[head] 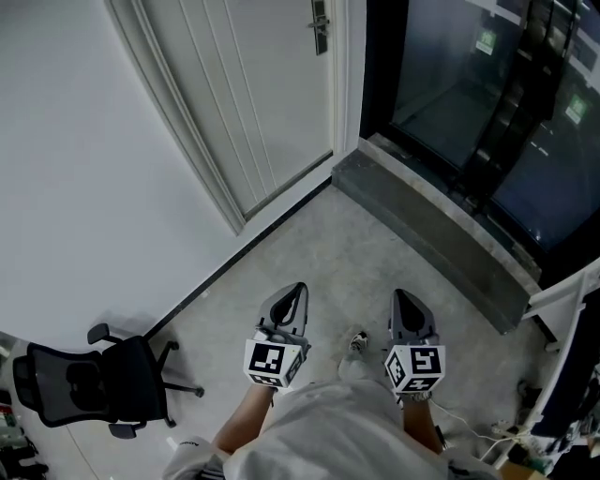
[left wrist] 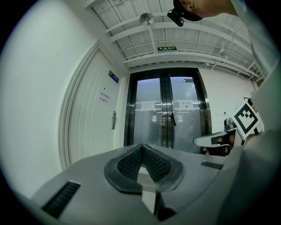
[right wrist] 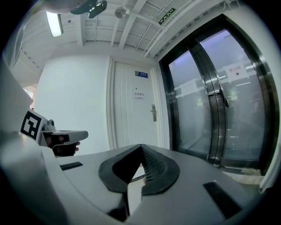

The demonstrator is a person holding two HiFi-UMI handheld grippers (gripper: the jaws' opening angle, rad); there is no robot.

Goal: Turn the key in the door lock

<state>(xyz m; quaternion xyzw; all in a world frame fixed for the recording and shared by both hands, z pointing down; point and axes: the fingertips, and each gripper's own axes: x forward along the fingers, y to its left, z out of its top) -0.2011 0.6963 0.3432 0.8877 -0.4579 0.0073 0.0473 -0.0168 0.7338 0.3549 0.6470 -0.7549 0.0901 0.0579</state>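
Black office chair [head: 89,380] sits at 8 o'clock. Left claw [head: 296,289], at 6 o'clock, is closed and empty. White door [head: 253,103] with its lock [head: 320,26] stands at 12 o'clock, well apart. Right claw [head: 403,298] is likewise closed, empty. Glass doors [head: 469,84] fill 2 o'clock.

The door [head: 253,103] stands in the wall [head: 75,187] along the floor's [head: 328,253] far left edge. The lock plate [head: 320,26] sits at the door's right side, next to the far corner. The glass doors [head: 469,84] run along the floor's right edge, behind a raised sill [head: 431,230]. The office chair [head: 94,380] stands at the near left edge, beside the wall. The left tool [head: 298,289] and right tool [head: 401,295] hang side by side over the near floor, well apart from the door.
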